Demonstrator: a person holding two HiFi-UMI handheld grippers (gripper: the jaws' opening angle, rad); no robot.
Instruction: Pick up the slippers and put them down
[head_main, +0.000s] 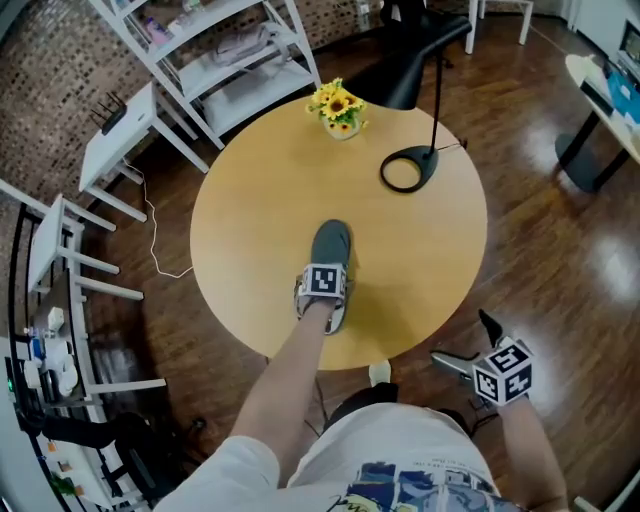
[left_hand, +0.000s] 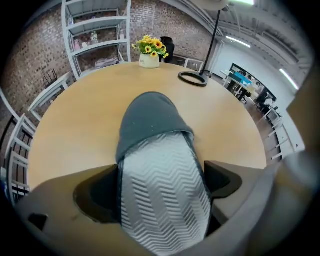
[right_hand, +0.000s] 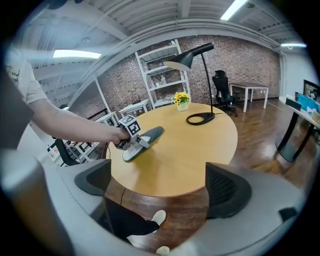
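Head view, table (head_main: 250, 230): round, pale wood, filling the middle of the frame; it carries everything below.
Lamp (head_main: 405, 168): black ring base at the table's upper right, with a thin stem rising from it.
Slipper (head_main: 331, 250): grey, just below the table's centre, toe pointing to the top of the frame. In the right gripper view it looks tilted, toe higher than heel. I cannot tell whether the heel touches the wood.
Left gripper (left_hand: 162, 182): clamped on the slipper's heel end, one jaw on each side of the zigzag footbed.
Right gripper (right_hand: 160, 187): jaws wide apart with nothing between them, held off the table's near edge at the lower right of the head view.
Flowers (head_main: 338, 108): small pot of yellow blooms at the table's far edge.
Progress: the grasp is made and the lift seems under way. Setting the slipper down and letting go remain. Only one slipper is visible, so any second one is untouched.
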